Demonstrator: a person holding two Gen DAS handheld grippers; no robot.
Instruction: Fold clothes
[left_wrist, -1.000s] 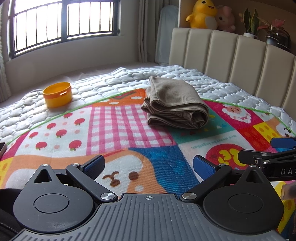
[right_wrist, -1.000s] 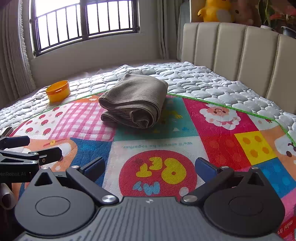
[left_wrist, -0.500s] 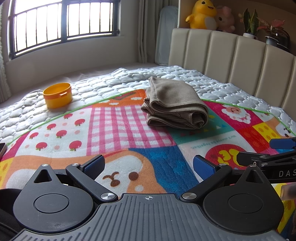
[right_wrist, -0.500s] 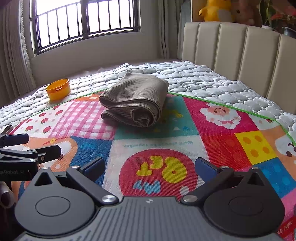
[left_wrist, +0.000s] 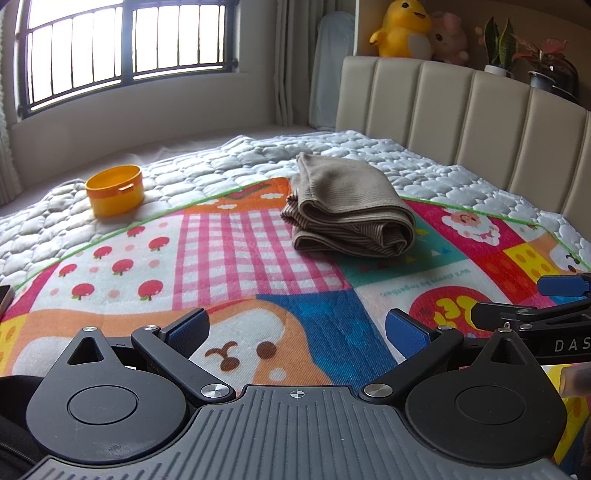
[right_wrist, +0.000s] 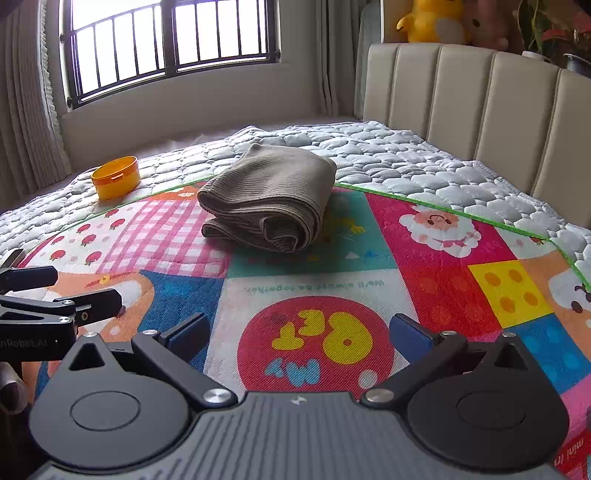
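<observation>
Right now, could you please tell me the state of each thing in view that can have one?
brown garment: folded into a bundle, lying on the colourful mat, untouched.
orange container: upright, no lid on, on the quilted cover.
left gripper: open, holding nothing.
right gripper: open, holding nothing.
</observation>
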